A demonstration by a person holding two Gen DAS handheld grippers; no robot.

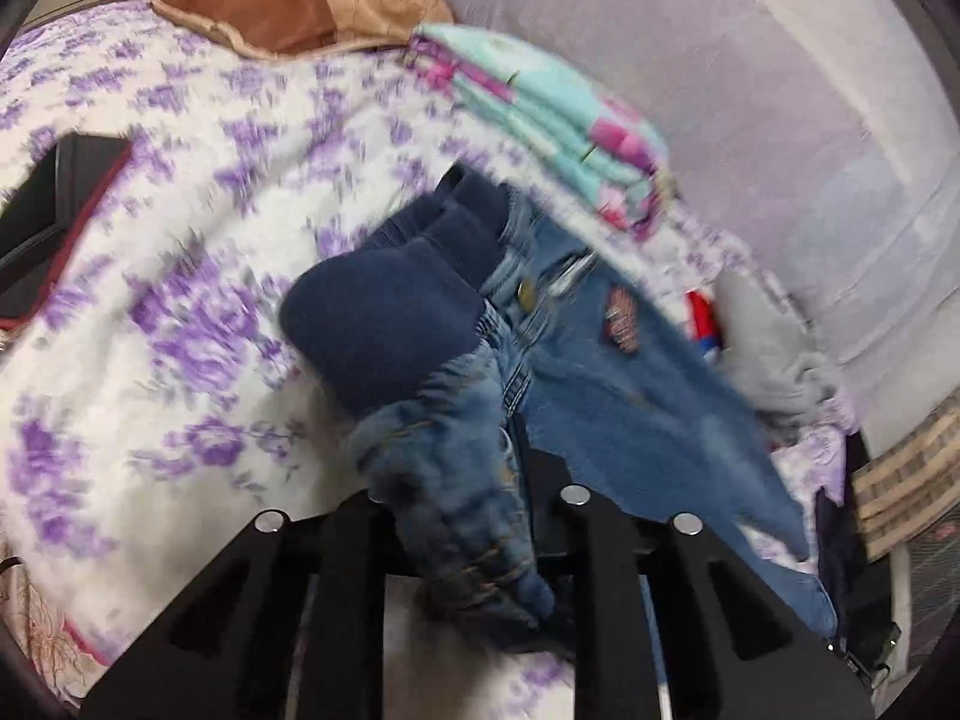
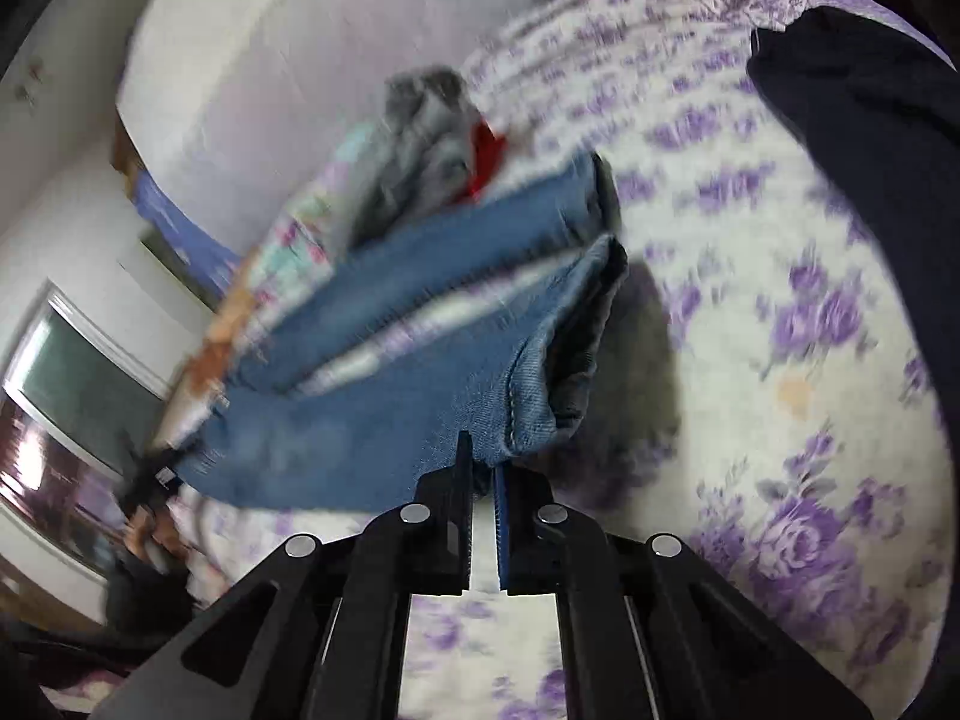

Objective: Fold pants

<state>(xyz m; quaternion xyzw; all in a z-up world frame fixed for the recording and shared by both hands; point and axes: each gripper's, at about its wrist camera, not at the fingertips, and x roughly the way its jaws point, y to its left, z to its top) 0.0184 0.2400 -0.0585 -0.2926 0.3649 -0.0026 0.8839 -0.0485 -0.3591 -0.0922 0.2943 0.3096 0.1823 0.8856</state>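
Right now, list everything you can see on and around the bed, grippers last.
jeans: one, blue denim with dark blue waistband, lifted over the bed
bedspread: one, white with purple flowers, covering the bed
folded blanket: one, mint and pink, near the wall
pillow: one, brown and tan, head of bed
grey garment: one, crumpled beside the jeans
left gripper: black, shut on the jeans near the waist
right gripper: black, shut on a jeans leg hem
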